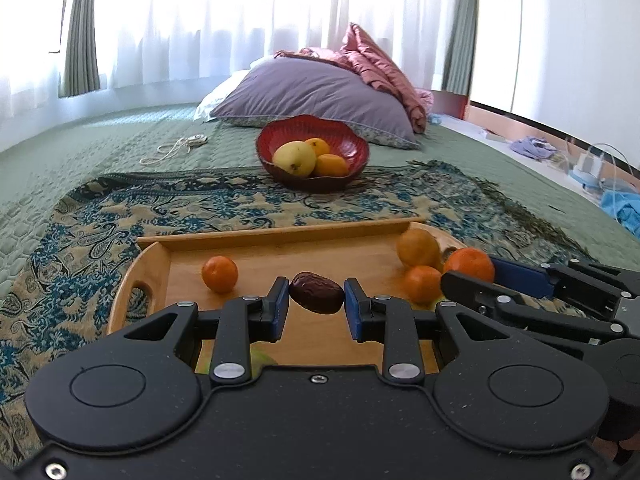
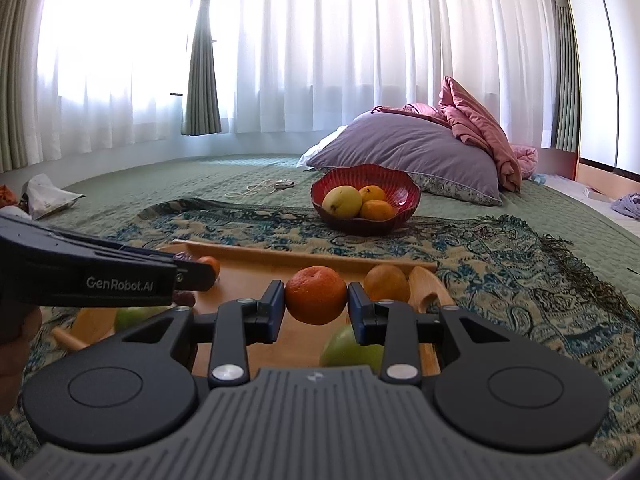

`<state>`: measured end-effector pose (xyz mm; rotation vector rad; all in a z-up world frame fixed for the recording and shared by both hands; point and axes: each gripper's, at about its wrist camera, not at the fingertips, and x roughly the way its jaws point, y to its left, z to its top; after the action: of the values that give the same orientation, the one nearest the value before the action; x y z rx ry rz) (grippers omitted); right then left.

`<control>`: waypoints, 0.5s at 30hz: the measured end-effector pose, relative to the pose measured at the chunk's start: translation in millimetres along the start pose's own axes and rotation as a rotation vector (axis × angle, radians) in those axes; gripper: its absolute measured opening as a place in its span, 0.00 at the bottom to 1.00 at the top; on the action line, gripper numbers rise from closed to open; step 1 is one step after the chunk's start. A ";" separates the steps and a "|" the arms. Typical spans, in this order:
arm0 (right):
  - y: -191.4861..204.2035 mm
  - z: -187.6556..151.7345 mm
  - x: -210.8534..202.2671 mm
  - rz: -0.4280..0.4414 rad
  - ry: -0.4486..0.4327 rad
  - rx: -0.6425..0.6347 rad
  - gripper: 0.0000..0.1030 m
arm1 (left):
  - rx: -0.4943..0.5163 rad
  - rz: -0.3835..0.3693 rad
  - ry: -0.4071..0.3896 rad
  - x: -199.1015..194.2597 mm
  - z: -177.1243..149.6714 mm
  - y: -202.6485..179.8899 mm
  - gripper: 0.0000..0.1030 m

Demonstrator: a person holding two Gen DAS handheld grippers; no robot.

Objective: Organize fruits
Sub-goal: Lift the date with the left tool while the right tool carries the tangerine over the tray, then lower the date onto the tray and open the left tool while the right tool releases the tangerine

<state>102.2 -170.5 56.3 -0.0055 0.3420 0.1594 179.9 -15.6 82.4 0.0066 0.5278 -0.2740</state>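
At the left of the right wrist view a green fruit (image 2: 134, 316), maybe an apple though it is half hidden, lies on the wooden tray (image 2: 304, 258), and at centre the right gripper (image 2: 316, 300) is clamped on an orange tangerine (image 2: 316, 294) above it. In the left wrist view a loose tangerine (image 1: 219, 273) sits left of centre, the left gripper (image 1: 317, 299) pinches a dark brown date (image 1: 316, 298) mid-frame, and the red bowl (image 1: 352, 144) holding three fruits stands above centre on the patterned cloth (image 1: 80, 232)

left hand-held gripper (image 1: 316, 300) clamped on a date (image 1: 316, 298), right hand-held gripper (image 2: 316, 300) clamped on an orange (image 2: 316, 295)
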 end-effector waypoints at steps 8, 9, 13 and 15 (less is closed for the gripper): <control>-1.7 15.8 39.7 -0.004 0.039 0.010 0.38 | -0.071 -0.007 0.059 42.3 20.7 19.1 0.27; -1.3 17.6 44.4 -0.006 0.044 0.007 0.38 | -0.079 -0.006 0.067 47.6 22.8 21.1 0.27; -2.6 23.7 64.7 -0.008 0.070 0.010 0.38 | -0.093 0.002 0.098 69.0 29.2 26.9 0.27; -3.2 25.2 74.0 -0.004 0.087 0.014 0.38 | -0.093 0.009 0.114 79.8 32.2 28.9 0.27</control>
<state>179.9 -161.4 55.2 0.0010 0.4303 0.1532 269.5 -10.7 68.7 -0.0662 0.6531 -0.2410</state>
